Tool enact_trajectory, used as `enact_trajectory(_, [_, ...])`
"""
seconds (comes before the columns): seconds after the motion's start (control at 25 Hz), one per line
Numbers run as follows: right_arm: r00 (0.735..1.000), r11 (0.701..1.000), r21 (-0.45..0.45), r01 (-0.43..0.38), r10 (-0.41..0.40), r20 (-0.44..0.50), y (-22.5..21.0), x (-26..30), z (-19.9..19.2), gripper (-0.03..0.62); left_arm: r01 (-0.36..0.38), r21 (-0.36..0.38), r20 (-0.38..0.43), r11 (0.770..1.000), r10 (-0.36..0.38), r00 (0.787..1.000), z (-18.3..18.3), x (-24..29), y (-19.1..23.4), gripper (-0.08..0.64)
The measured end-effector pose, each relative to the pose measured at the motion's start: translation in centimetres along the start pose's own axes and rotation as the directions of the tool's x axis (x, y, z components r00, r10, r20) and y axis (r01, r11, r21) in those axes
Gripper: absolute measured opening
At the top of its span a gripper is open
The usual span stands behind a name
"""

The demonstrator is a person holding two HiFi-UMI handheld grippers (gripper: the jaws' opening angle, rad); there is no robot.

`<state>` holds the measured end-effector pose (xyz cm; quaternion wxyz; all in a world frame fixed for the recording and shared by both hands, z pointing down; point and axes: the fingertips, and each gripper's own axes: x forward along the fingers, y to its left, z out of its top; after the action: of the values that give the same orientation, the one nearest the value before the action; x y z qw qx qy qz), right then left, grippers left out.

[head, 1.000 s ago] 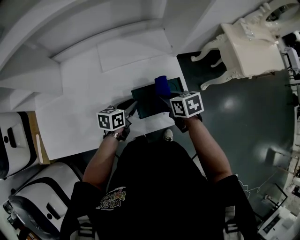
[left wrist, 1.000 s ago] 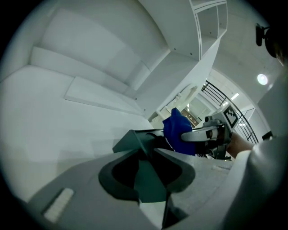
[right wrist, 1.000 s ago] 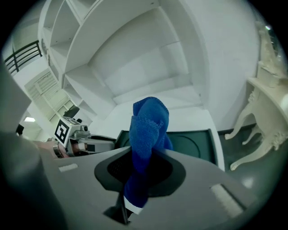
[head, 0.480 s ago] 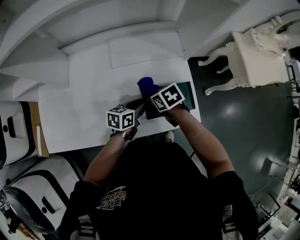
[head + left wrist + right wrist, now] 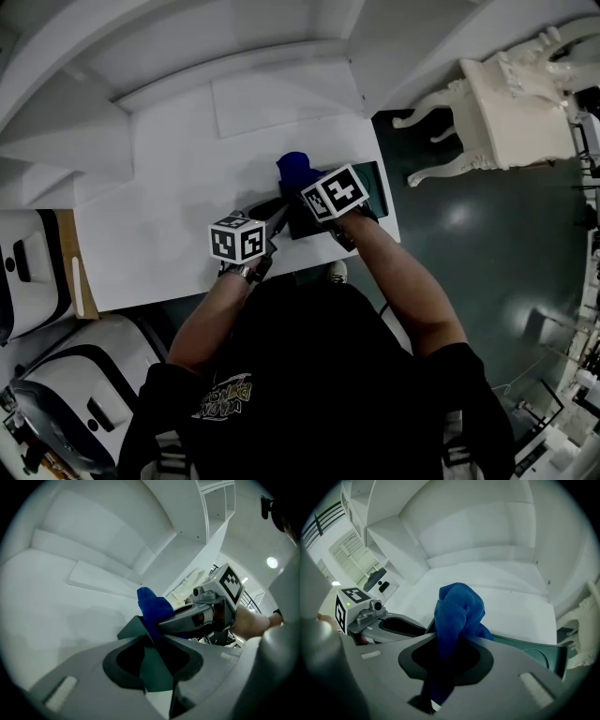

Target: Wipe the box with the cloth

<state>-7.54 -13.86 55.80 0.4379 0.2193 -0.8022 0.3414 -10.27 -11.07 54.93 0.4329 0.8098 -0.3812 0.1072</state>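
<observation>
- My forearms reach out from my black shirt toward the near right part of the white table (image 5: 159, 216), one gripper in each hand.
- My left gripper (image 5: 152, 644) is the nearer one. Its jaws are closed down on a thin edge of the dark green box (image 5: 157, 677), at the box's near left end, and that edge fills the narrow gap between them.
- The box (image 5: 307, 225) lies on the table close to the near edge and the right edge. Its long side runs left to right, and much of its top is hidden under my right hand in the head view.
- My right gripper (image 5: 447, 641) comes in from the right over the box, slightly farther out than the left one. Its jaws are clamped on the blue cloth (image 5: 457, 609), and the pinched part runs down between them.
- The cloth stands up beyond those jaws as a crumpled bunch at the box's far left part, just beside the left gripper's tips. The left gripper view shows it meeting the green surface there.
- From the right gripper view, the box's green top (image 5: 534, 651) stretches off to the right of the cloth.
- Farther out the table is bare white, with white walls behind it.
- Far to the right, on the dark floor (image 5: 469, 234), stands a white ornate chair (image 5: 511, 89), well apart from the table.
</observation>
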Motion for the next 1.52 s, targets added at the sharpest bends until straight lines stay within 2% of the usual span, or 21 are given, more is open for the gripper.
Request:
enact_trajectory(0.36, [0.998,0.993,0.106,0.050,-0.054,0.035,-4.8,-3.1,-2.2,0.097,-0.012,0.003,0.002,1.000,0.012,1.000,0.0,-0.1,0.0,0.101])
enact_trajectory(0.68, [0.983,0.963,0.213,0.166,-0.178,0.037,-11.6,-7.0,-5.4,0.097,-0.020,0.006,0.004,1.000,0.020,1.000,0.0,0.0,0.0,0.101])
enact_trajectory(0.8, [0.979,0.955,0.230,0.187,-0.199,0.030,-13.1,-8.4,-6.2,0.097,-0.025,0.008,0.004,1.000,0.025,1.000,0.0,0.0,0.0,0.101])
enact_trajectory(1.24, [0.983,0.958,0.237,0.162,-0.177,0.040,-13.9,-9.6,-6.6,0.095,-0.040,0.017,-0.001,0.999,0.040,0.999,0.0,0.0,0.0,0.099])
enact_trajectory(1.4, [0.981,0.953,0.260,0.157,-0.182,0.074,-13.9,-9.5,-6.6,0.095,-0.046,0.019,-0.004,0.999,0.046,0.999,-0.1,0.0,0.1,0.098])
enact_trajectory(1.52, [0.971,0.955,0.254,0.154,-0.194,0.140,-13.6,-9.8,-6.5,0.096,-0.051,0.018,-0.003,0.999,0.051,0.999,-0.2,-0.1,0.2,0.098])
